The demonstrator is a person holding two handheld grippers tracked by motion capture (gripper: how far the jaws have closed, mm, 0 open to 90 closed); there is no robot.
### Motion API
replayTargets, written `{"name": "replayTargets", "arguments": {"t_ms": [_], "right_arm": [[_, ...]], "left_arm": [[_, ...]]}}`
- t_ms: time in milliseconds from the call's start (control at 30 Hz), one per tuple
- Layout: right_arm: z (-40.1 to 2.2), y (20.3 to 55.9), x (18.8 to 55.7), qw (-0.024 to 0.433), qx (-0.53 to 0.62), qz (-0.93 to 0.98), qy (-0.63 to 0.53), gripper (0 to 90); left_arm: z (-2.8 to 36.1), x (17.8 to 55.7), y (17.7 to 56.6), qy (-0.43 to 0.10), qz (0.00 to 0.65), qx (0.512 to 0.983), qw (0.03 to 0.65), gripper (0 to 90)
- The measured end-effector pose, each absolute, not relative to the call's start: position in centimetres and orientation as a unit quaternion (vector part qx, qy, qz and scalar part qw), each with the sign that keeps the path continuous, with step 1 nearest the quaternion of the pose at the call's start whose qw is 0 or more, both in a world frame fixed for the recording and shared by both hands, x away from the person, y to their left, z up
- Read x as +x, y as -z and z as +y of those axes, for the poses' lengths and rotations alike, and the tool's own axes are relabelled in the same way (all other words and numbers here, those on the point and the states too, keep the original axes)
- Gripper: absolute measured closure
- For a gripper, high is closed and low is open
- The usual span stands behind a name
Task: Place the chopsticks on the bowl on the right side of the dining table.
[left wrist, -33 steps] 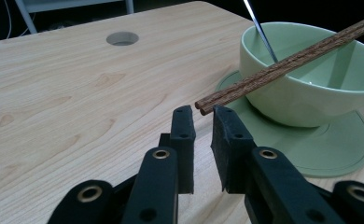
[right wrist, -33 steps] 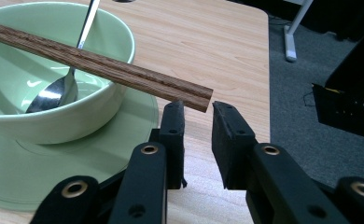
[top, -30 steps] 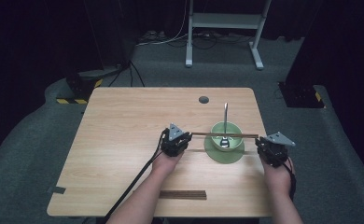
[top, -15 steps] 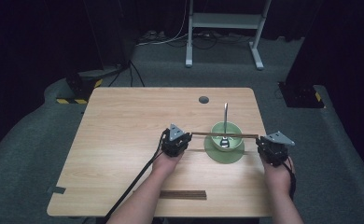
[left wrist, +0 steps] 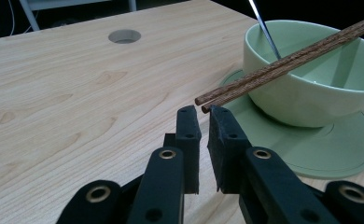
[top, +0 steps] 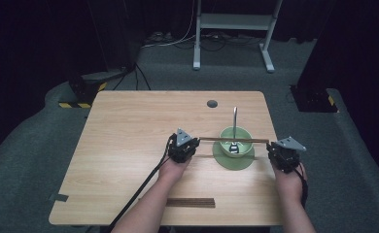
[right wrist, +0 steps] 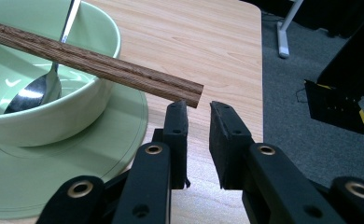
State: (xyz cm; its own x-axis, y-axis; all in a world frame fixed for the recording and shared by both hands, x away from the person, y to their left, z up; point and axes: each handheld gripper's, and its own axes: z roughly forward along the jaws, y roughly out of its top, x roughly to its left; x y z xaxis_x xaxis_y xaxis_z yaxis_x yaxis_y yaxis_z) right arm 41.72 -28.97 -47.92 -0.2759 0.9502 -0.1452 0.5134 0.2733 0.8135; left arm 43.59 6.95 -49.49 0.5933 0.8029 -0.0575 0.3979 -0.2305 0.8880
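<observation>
Chopsticks (top: 233, 141) lie across the green bowl (top: 235, 137) near the wooden table's (top: 129, 126) right edge. Left gripper (top: 181, 146) and right gripper (top: 284, 153) flank them, jaws slightly apart, gripping nothing. Grey carpet (top: 37, 145) surrounds the table, dark curtains behind.

A light wooden table (top: 129, 145) with a round cable hole (top: 212, 103) stands on grey carpet (top: 32, 160). At 12 o'clock, a white frame (top: 233, 24) and loose cables (top: 168, 41) lie before dark curtains (top: 42, 39).
</observation>
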Motion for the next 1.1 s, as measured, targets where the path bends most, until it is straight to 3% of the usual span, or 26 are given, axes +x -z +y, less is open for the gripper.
{"name": "replayTargets", "arguments": {"t_ms": [667,1100], "right_arm": [[-29.08,47.81,41.71,0.330,0.503,0.727,-0.332,76.9],[-28.88,47.67,41.49,0.332,0.500,0.727,-0.334,75.9]], "left_arm": [[6.52,43.65,49.50,-0.212,0.397,0.757,0.473,82.2],[7.12,43.36,49.37,-0.216,0.403,0.753,0.473,77.9]]}}
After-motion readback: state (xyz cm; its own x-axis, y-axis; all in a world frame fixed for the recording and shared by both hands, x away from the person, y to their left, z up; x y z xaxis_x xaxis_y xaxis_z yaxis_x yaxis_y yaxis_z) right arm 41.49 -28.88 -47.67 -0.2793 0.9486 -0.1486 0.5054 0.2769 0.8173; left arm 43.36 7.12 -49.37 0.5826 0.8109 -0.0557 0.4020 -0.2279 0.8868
